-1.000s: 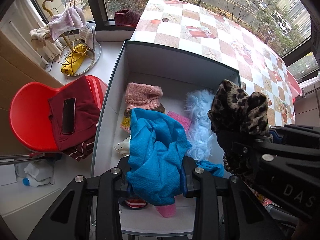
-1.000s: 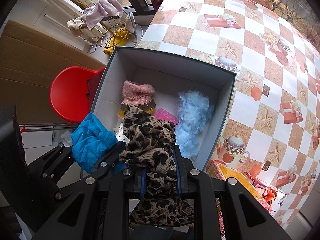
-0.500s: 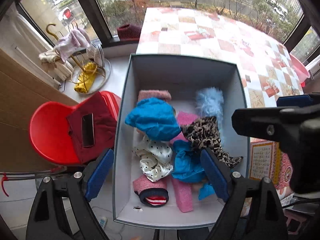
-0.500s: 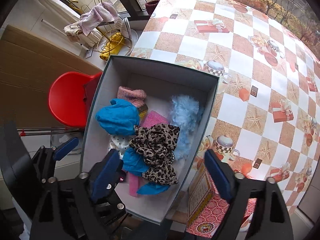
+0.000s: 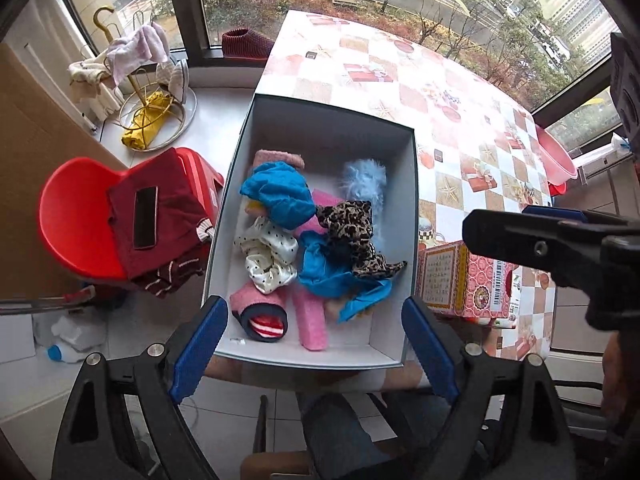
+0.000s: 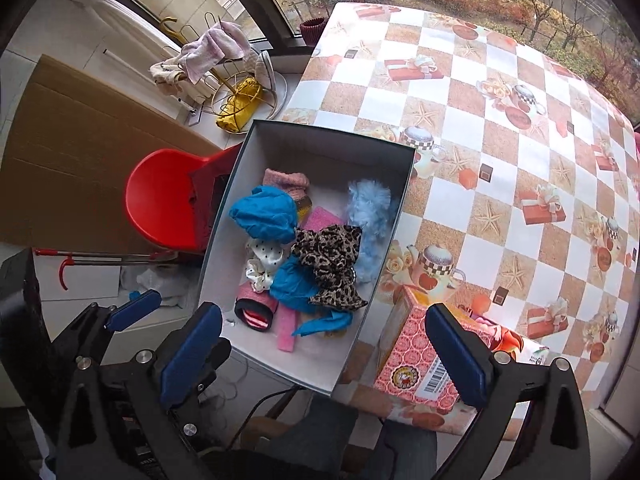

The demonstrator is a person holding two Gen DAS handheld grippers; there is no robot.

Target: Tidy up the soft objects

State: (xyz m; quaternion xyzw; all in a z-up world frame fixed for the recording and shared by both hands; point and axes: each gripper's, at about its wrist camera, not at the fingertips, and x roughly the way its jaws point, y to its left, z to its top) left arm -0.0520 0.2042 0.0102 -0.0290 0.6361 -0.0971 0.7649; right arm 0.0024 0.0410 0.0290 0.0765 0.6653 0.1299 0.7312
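Now both the left gripper and right gripper are standing wide and empty above the box, where the limp, light blue cloth and leopard scarf are likely needing a pinch on a bunched fold.

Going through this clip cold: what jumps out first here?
The open box at the table's edge, holding a heap of soft things: a bright blue cloth on top, a leopard-print piece beside it. Left of it stands a red chair; both grippers hang open above.
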